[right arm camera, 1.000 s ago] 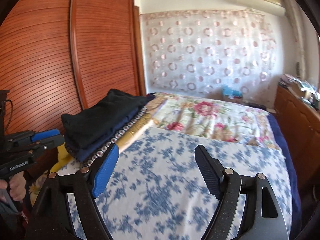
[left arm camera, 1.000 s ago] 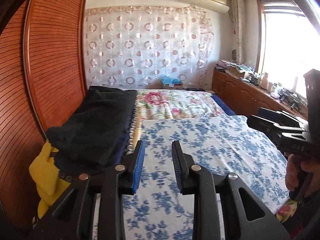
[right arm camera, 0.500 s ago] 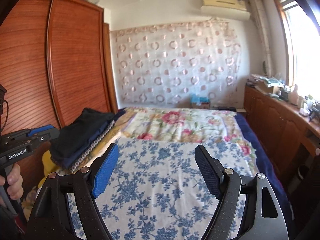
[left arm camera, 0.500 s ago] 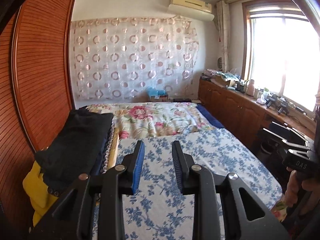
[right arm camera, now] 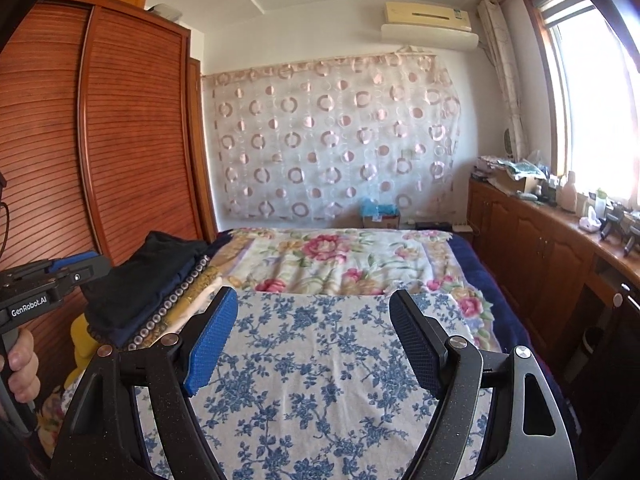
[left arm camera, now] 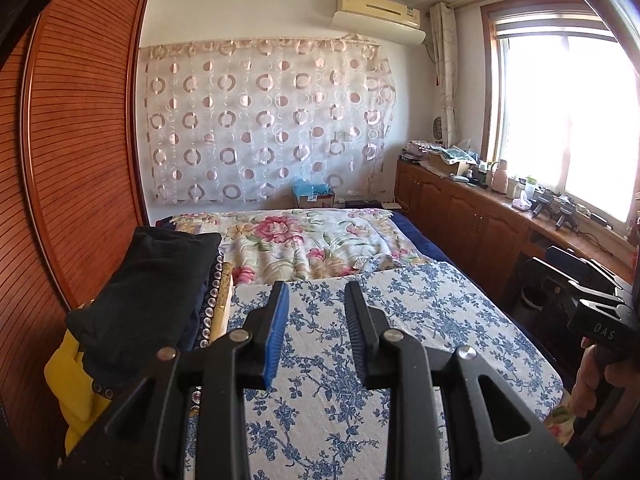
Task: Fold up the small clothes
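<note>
Room: bedroom; wooden wardrobe (right arm camera: 120, 140) on my left, circle-patterned curtain (left arm camera: 264, 120) on the far wall, air conditioner (right arm camera: 428, 20) above it, bright window (left arm camera: 568, 120) on my right over a cluttered wooden desk (left arm camera: 480, 216).
Surface: bed with a blue floral sheet (right arm camera: 320, 360) spread flat at the near end and a pink floral blanket (left arm camera: 308, 240) beyond it.
Clothes: a stack of folded clothes (left arm camera: 148, 292), black on top, lies along the left edge of the bed beside the wardrobe, with a beaded trim and something yellow under it. I see no loose garment on the sheet.
Left gripper (left arm camera: 314, 304): jaws parted only narrowly, nothing between them, held in the air above the sheet.
Right gripper (right arm camera: 314, 328): jaws spread wide, empty, also above the sheet.
Change: over the last second both cameras tilted up and drew back; the ceiling and air conditioner now show, and the bed sits lower in each view. Both jaws kept the same gaps.
Meaning: I judge that I am backing off the bed, either between garments or with the stack finished; no fold is in hand.
Writing: "GenRobot.AI" on the left gripper's handle in the right wrist view; "DAS" on the right gripper's body in the left wrist view. The box label by the far wall is too small to read.
</note>
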The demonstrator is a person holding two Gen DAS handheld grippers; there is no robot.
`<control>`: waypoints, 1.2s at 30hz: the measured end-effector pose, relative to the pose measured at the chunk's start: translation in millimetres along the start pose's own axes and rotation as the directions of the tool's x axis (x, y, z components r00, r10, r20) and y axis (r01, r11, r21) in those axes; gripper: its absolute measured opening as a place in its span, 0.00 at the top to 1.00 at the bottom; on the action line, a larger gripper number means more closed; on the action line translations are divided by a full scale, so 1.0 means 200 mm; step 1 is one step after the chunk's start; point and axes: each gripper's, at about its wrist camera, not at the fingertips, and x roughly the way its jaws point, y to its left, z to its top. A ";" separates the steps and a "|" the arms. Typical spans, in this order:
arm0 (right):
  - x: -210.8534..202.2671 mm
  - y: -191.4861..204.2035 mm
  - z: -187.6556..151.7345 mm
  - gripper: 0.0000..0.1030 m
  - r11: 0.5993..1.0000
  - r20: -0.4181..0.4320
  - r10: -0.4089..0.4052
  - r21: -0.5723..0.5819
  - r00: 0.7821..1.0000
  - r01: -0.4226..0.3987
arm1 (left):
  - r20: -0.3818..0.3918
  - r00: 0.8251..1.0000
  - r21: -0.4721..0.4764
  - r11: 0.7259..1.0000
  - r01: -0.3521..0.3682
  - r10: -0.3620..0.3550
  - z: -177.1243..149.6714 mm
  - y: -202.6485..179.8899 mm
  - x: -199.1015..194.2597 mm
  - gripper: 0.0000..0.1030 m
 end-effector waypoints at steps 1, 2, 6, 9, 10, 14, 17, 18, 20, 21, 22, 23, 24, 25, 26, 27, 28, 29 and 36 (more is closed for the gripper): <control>0.00 0.00 0.00 0.22 1.000 -0.001 -0.001 0.001 1.000 0.001 | 0.001 1.000 0.000 1.000 -0.002 0.002 0.00 0.00 0.00 0.74; 0.00 0.00 0.00 0.22 1.000 -0.003 -0.001 0.002 1.000 0.001 | 0.001 1.000 0.000 1.000 -0.002 0.002 0.00 0.00 0.00 0.74; 0.00 0.00 0.00 0.22 1.000 -0.001 -0.001 0.001 1.000 0.001 | 0.000 1.000 0.001 1.000 -0.001 0.001 0.00 0.00 0.00 0.74; 0.00 0.00 0.00 0.22 1.000 0.000 0.001 0.003 1.000 -0.001 | -0.001 1.000 0.000 1.000 -0.001 0.001 0.00 0.00 0.00 0.74; 0.00 0.00 0.00 0.22 1.000 0.002 0.002 0.002 1.000 -0.002 | -0.001 1.000 0.000 1.000 -0.001 0.001 0.00 0.00 0.00 0.74; 0.00 0.00 0.00 0.22 1.000 0.000 -0.001 0.001 1.000 0.001 | 0.000 1.000 -0.003 1.000 -0.003 0.003 0.00 0.01 0.00 0.73; 0.00 0.00 -0.01 0.22 1.000 0.001 0.000 0.002 1.000 0.000 | 0.006 1.000 -0.011 1.000 -0.006 0.006 -0.01 0.02 -0.01 0.73; 0.00 0.00 -0.01 0.22 1.000 0.001 -0.002 0.002 1.000 0.002 | 0.005 1.000 -0.010 1.000 -0.006 0.006 -0.01 0.02 -0.01 0.73; 0.00 0.00 0.00 0.22 1.000 0.001 0.000 0.002 1.000 0.000 | 0.006 1.000 -0.007 1.000 -0.007 0.007 -0.01 0.02 -0.01 0.73; 0.00 0.00 0.00 0.22 1.000 0.002 -0.001 0.002 1.000 0.001 | 0.005 1.000 -0.008 1.000 -0.007 0.007 -0.01 0.02 -0.01 0.73; 0.00 0.00 0.00 0.22 1.000 0.003 -0.002 0.001 1.000 0.002 | 0.005 1.000 -0.006 1.000 -0.008 0.008 -0.01 0.02 -0.01 0.73; 0.00 0.00 0.00 0.22 1.000 0.001 -0.002 0.002 1.000 0.002 | 0.006 1.000 -0.006 1.000 -0.009 0.009 0.00 0.03 -0.02 0.73; 0.01 0.00 0.00 0.22 1.000 0.001 0.000 0.004 1.000 0.000 | 0.007 1.000 -0.006 1.000 -0.010 0.010 0.00 0.03 -0.02 0.73; 0.00 0.00 0.00 0.22 1.000 0.001 -0.001 0.002 1.000 0.001 | 0.007 1.000 -0.006 1.000 -0.010 0.010 0.00 0.04 -0.02 0.73; 0.00 0.00 0.00 0.22 1.000 0.001 -0.002 0.002 1.000 0.002 | 0.008 1.000 -0.006 1.000 -0.011 0.011 0.00 0.04 -0.02 0.73; 0.00 0.00 0.00 0.22 1.000 0.002 -0.001 0.002 1.000 0.001 | 0.008 1.000 -0.006 1.000 -0.010 0.010 0.00 0.04 -0.02 0.73; 0.00 0.00 0.00 0.22 1.000 0.002 -0.001 0.001 1.000 0.001 | 0.009 1.000 -0.006 1.000 -0.011 0.011 0.00 0.05 -0.02 0.73; 0.00 0.00 0.00 0.22 1.000 0.003 -0.002 0.001 1.000 0.002 | 0.010 1.000 -0.006 1.000 -0.011 0.011 0.00 0.05 -0.03 0.73; 0.00 0.00 0.00 0.22 1.000 0.004 -0.004 -0.001 1.000 0.004 | 0.009 1.000 -0.005 1.000 -0.012 0.012 0.00 0.04 -0.03 0.73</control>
